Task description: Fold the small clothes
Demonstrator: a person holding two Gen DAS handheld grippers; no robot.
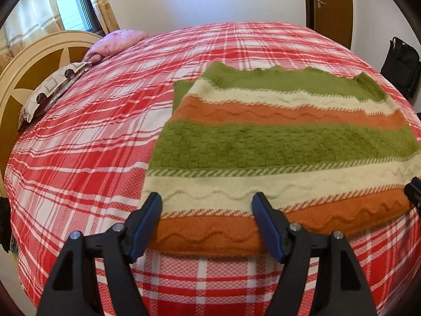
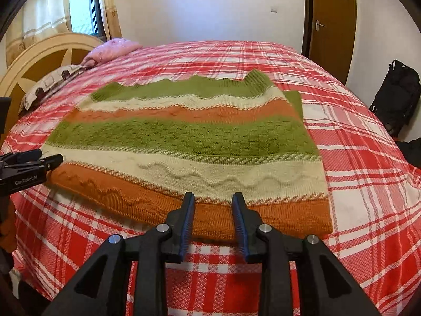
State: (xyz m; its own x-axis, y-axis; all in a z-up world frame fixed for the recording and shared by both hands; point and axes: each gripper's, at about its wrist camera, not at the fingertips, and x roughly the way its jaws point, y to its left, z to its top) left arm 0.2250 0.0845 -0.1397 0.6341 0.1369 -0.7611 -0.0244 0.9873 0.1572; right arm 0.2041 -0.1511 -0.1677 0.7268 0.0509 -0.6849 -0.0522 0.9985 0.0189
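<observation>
Bedroom, plaid bed (image 1: 105, 137) bearing striped sweater (image 1: 276, 142); left tongs (image 1: 206, 205) gaping, right tongs (image 2: 213, 205) part-open, both empty; door (image 2: 331, 23) beyond.

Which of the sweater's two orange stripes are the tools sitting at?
The near orange stripe along the striped knit sweater's closest edge. Both the left tool and right tool reach it; the other orange stripe lies beyond the wide green band.
</observation>
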